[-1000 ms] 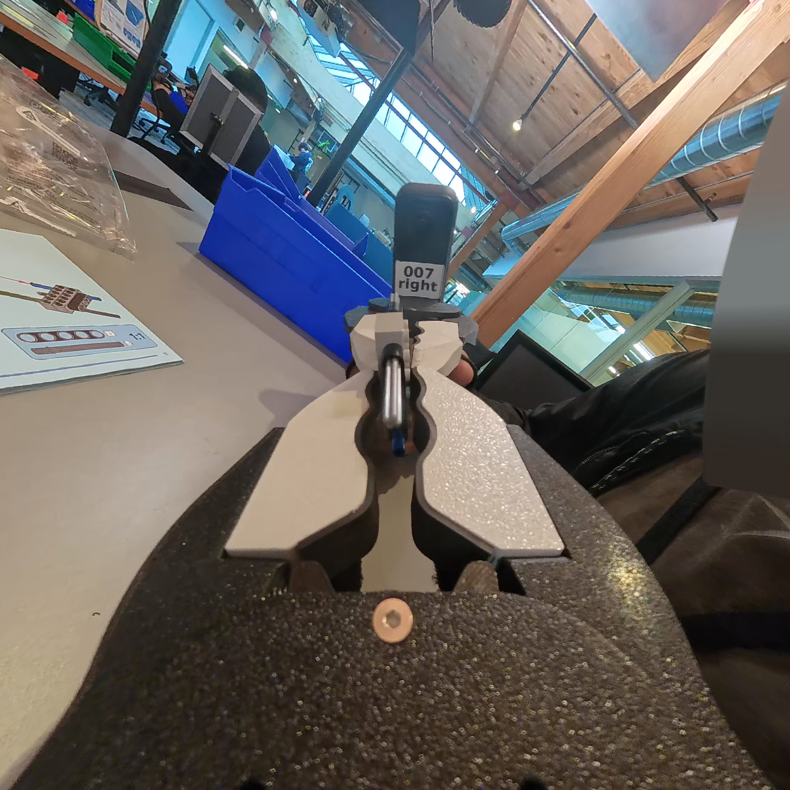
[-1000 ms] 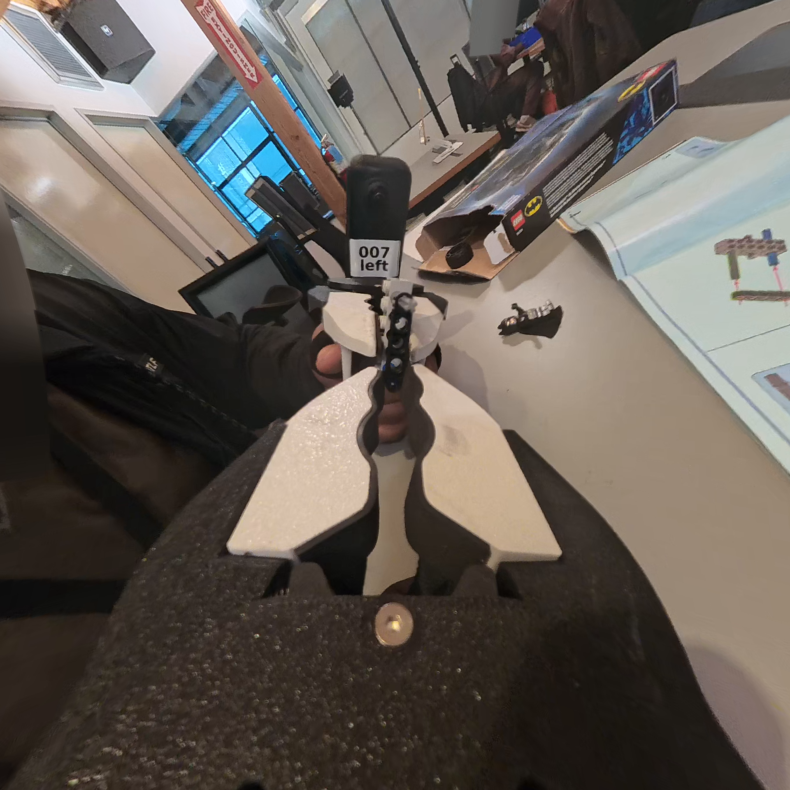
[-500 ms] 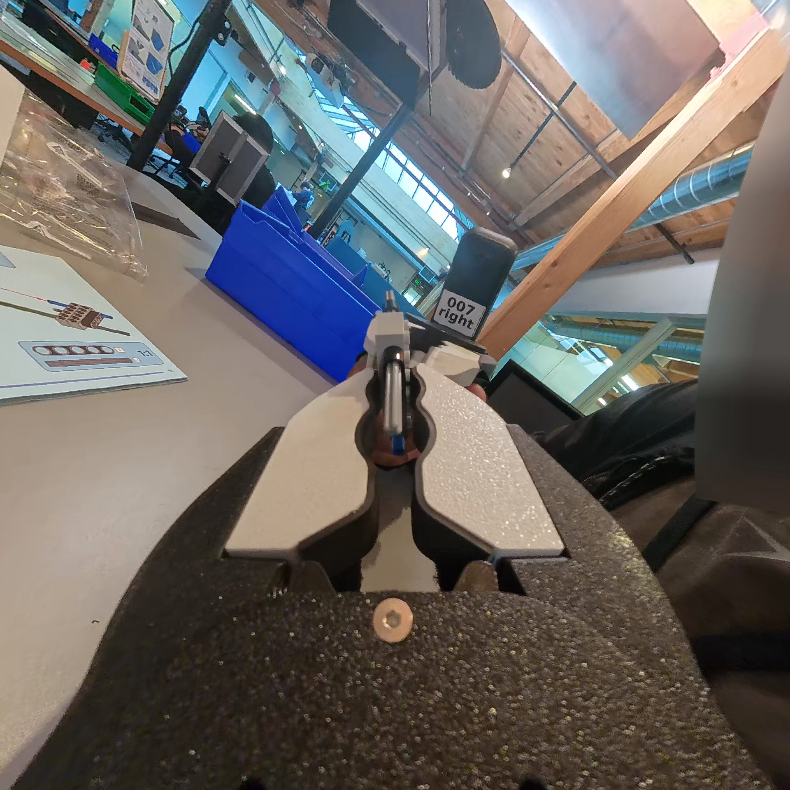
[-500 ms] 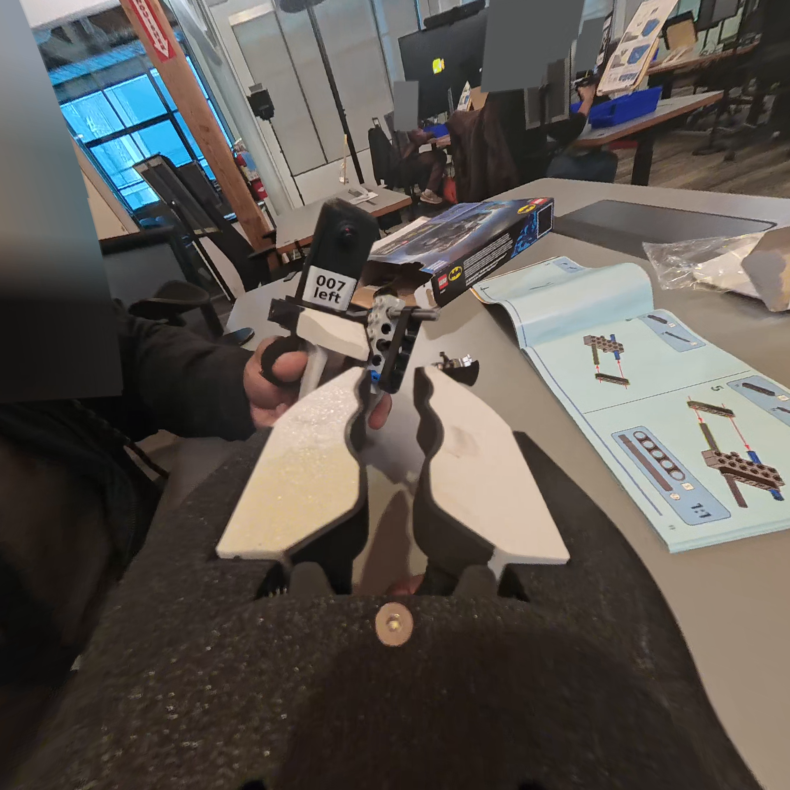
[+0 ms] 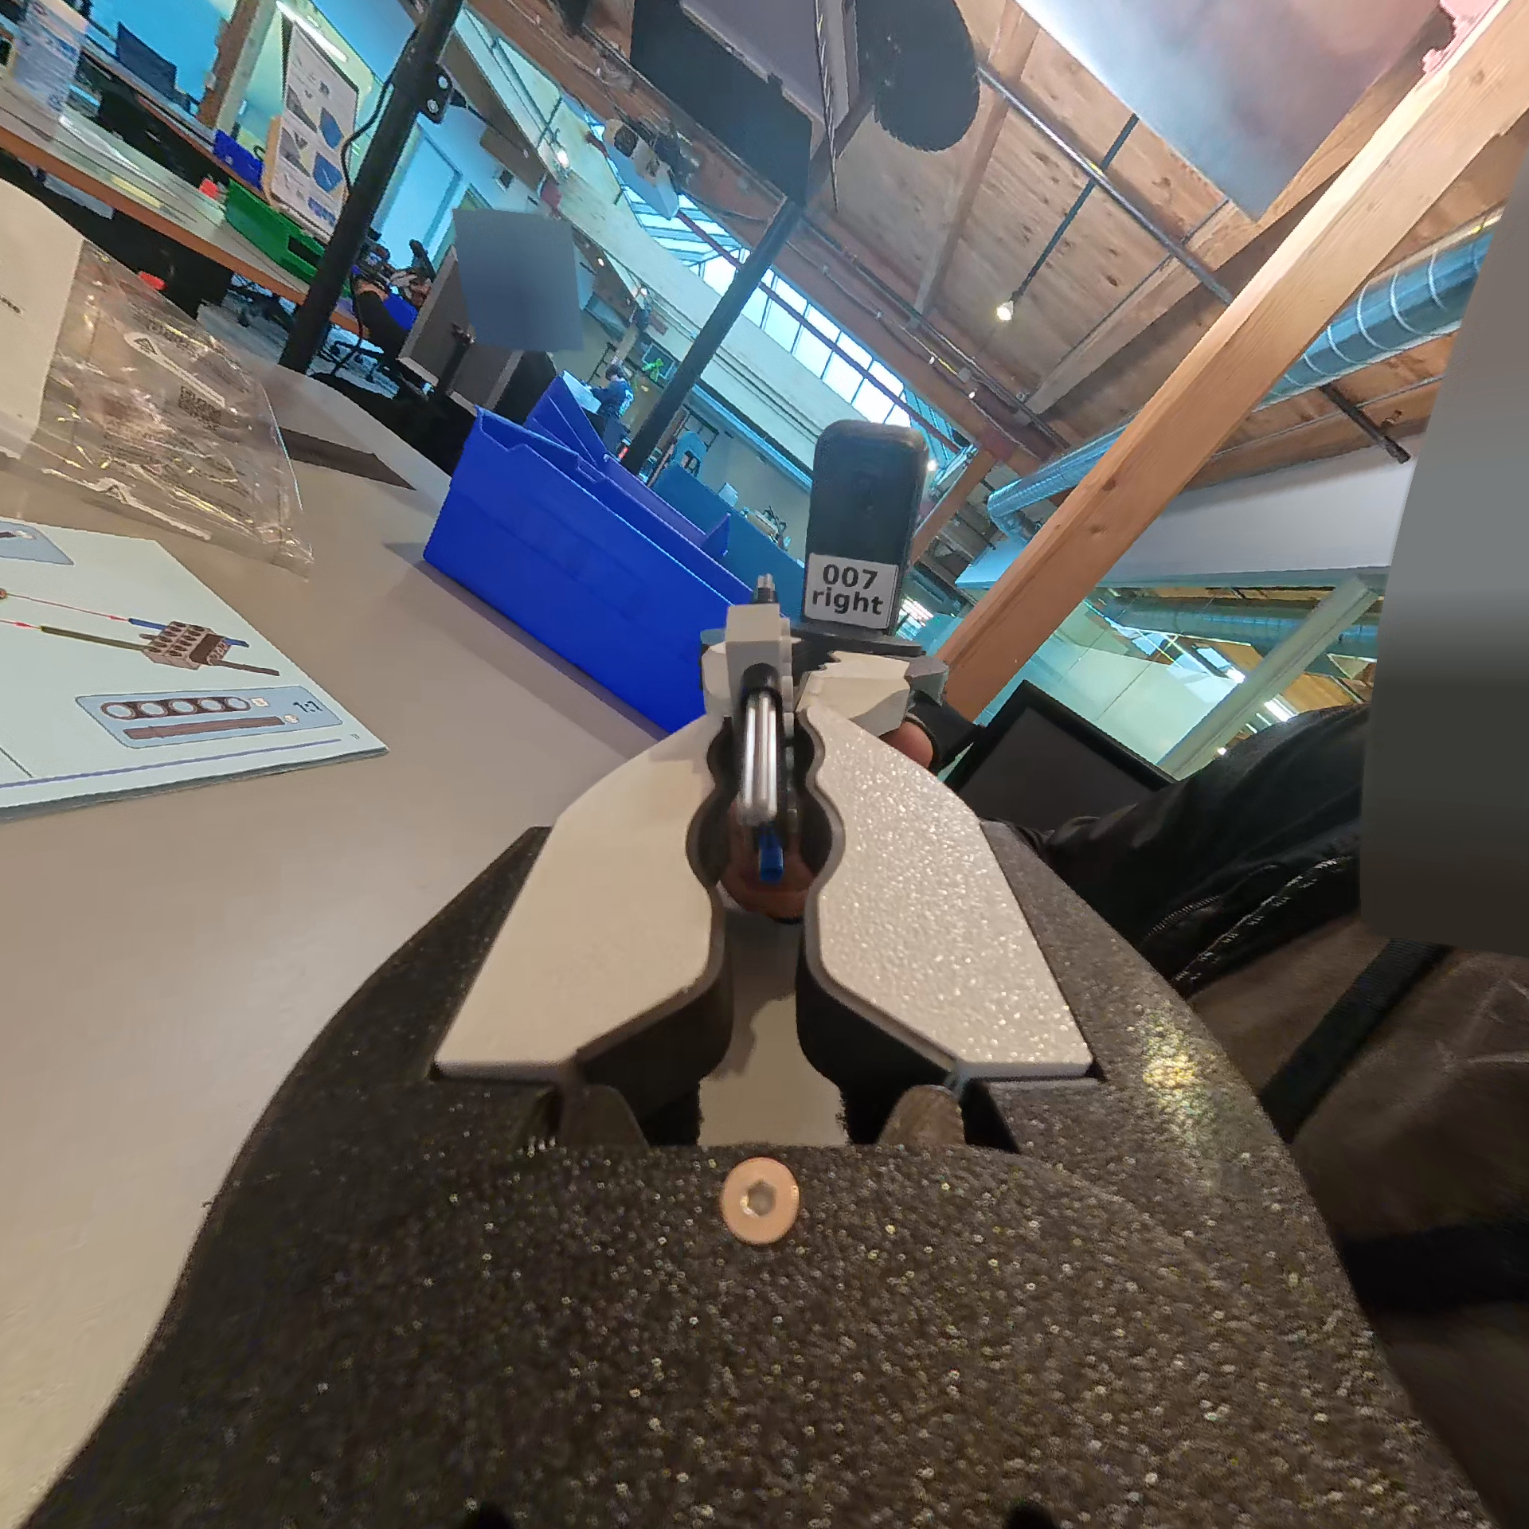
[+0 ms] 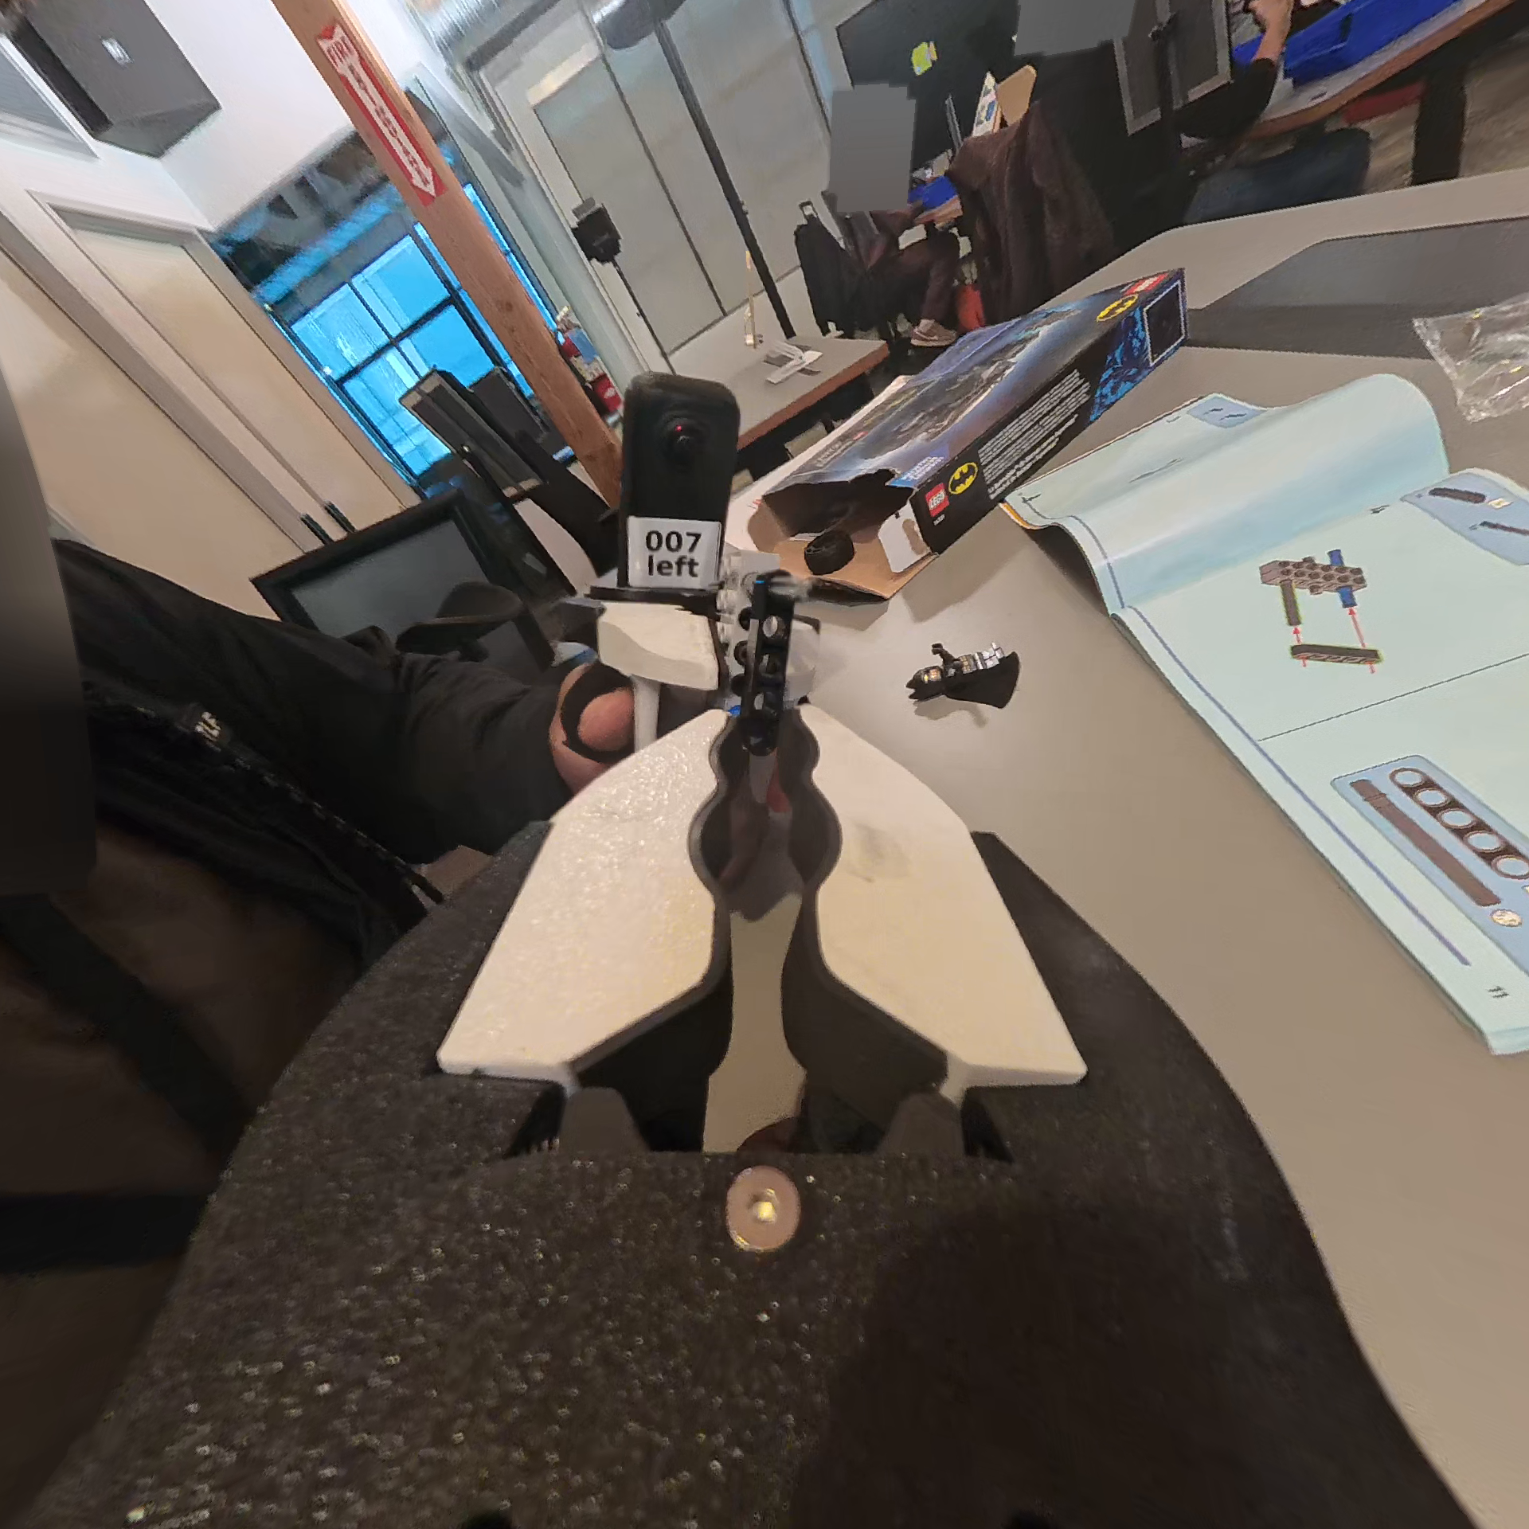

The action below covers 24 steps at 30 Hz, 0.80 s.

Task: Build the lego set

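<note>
Near table (image 6: pixel 1076 827) edge, both claws pinch 1 black beam (image 6: pixel 765 662)

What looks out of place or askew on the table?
The toy box lies with one end flap torn open, a black wheel sitting in the opening. A small dark minifigure lies toppled on the table beside the open instruction booklet. Nothing looks spilled or damaged.

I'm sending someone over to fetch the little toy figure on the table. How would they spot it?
Start from the open toy-set box lying on the grey table. Nearer the table edge, left of the pale blue instruction booklet, lies the toy figure. It is the only loose piece there: black, on its side, with a cape.
</note>
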Tool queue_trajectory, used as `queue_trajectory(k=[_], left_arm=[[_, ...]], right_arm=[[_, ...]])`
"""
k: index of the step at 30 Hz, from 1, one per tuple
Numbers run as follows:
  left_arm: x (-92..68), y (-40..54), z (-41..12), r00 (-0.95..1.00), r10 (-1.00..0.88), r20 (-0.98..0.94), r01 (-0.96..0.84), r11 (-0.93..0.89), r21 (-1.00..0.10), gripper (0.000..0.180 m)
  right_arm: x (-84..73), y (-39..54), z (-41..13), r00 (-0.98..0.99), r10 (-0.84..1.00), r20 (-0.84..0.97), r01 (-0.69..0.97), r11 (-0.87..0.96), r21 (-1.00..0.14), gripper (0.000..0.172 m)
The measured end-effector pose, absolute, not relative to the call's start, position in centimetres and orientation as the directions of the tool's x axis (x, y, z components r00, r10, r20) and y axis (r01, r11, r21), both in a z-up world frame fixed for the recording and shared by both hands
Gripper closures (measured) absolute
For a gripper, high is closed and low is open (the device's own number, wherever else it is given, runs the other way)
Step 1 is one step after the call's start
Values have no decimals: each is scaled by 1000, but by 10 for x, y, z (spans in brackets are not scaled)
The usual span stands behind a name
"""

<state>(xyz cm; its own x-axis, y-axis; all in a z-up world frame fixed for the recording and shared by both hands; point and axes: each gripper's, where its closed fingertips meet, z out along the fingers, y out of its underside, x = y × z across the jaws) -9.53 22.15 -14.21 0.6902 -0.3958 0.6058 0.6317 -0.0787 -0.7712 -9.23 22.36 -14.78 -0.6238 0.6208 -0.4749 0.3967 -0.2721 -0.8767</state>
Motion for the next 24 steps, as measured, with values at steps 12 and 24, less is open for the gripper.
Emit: queue_trajectory(k=[12, 24], left_arm=[[-95, 222, -143, 704, -373, 605, 630, -67, -774, 168], [-96, 222, -140, 657, -403, 638, 673, -67, -736, 169]], right_arm=[[-93, 220, -149, -617, 607, -501, 405, -300, -863, 163], [-97, 216, -149, -605, 672, -427, 373, -235, -898, 158]])
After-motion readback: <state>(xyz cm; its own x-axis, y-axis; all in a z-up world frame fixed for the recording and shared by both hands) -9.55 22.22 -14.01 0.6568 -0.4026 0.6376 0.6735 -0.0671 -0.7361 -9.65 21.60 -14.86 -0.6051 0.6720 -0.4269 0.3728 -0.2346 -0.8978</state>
